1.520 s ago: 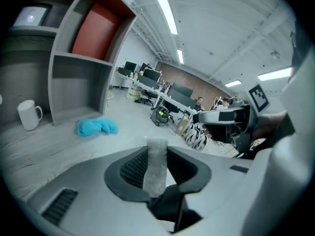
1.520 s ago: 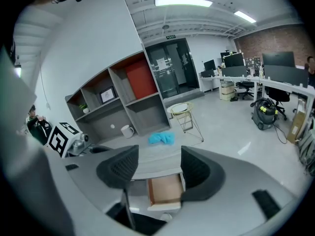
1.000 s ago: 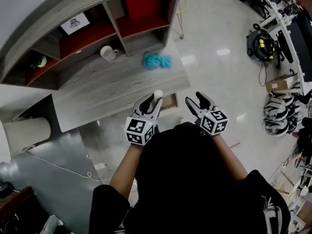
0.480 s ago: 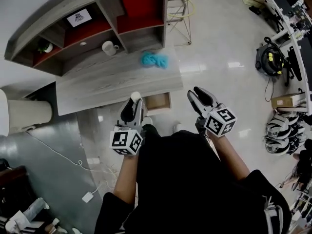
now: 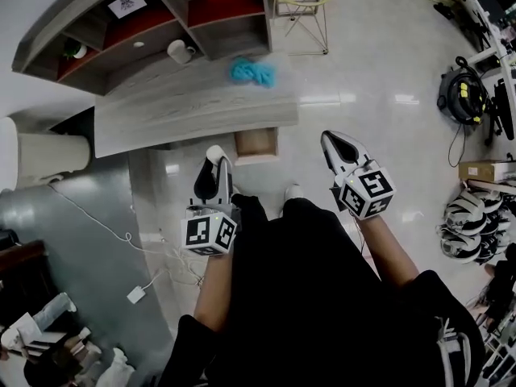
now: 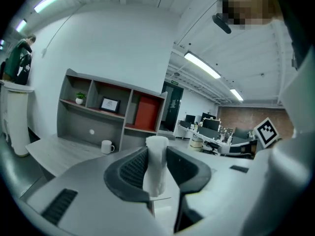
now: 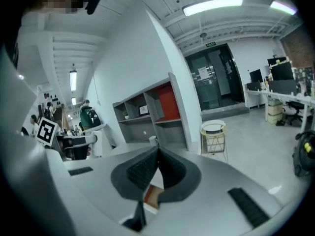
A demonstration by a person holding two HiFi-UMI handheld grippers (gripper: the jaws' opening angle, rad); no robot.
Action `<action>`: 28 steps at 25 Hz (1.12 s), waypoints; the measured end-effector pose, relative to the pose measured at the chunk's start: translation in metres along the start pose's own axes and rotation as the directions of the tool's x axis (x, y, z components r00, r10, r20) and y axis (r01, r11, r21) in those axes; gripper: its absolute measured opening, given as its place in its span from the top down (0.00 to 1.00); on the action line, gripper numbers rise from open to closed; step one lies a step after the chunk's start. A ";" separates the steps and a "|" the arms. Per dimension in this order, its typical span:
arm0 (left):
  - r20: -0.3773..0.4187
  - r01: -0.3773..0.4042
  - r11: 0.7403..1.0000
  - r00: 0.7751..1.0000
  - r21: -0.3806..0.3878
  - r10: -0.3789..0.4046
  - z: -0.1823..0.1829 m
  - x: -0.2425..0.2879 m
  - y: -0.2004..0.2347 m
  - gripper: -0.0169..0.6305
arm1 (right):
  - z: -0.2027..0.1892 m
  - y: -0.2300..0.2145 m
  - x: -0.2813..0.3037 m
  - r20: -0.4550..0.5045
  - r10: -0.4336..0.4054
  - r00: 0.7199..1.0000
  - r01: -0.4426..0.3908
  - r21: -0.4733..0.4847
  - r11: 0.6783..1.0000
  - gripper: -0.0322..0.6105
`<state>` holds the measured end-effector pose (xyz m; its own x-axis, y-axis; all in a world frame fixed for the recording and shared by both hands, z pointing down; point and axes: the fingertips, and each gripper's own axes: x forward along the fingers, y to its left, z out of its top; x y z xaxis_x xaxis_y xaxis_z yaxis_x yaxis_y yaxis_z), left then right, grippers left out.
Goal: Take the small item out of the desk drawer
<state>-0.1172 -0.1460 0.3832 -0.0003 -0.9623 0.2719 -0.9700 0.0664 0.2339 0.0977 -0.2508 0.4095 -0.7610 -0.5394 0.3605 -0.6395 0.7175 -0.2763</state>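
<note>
Both grippers hang in front of the desk (image 5: 185,115), clear of the open drawer (image 5: 256,141). The left gripper (image 5: 217,164) clamps the white item (image 6: 156,166), already out. The right gripper (image 5: 329,140) has just closed, empty. Next, probably, the item goes down on the desk.

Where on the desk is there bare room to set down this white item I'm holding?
The desk top is bare across its front strip and its left half in the head view, in front of the mug. The right end is more crowded: the blue cloth lies there, with the open drawer sticking out below that edge.
</note>
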 end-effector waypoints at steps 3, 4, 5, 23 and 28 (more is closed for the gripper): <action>0.006 -0.022 0.999 1.000 0.033 0.022 0.001 -0.004 -0.001 0.79 | 0.014 -0.006 -0.009 0.035 -0.048 0.998 0.051 -0.103 0.993 0.95; 0.012 -0.029 0.998 1.000 0.050 0.028 0.003 -0.006 0.000 0.79 | 0.019 -0.007 -0.011 0.047 -0.058 0.997 0.063 -0.119 0.991 0.95; 0.018 -0.036 0.997 0.999 0.063 0.034 0.005 -0.009 0.002 0.79 | 0.022 -0.007 -0.012 0.058 -0.060 0.997 0.066 -0.116 0.991 0.95; 0.048 -0.076 0.997 0.996 0.025 0.075 0.007 -0.013 0.010 0.79 | 0.020 -0.002 -0.011 0.072 -0.090 0.993 0.100 -0.143 0.985 0.95; 0.027 -0.053 0.998 0.998 0.024 0.052 -0.001 -0.013 0.006 0.79 | 0.012 -0.001 -0.015 0.058 -0.098 0.994 0.105 -0.149 0.983 0.95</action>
<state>-0.1230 -0.1328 0.3821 -0.0573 -0.9644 0.2581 -0.9743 0.1105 0.1965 0.1090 -0.2485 0.3940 -0.7000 -0.6315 0.3336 -0.6925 0.7144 -0.1007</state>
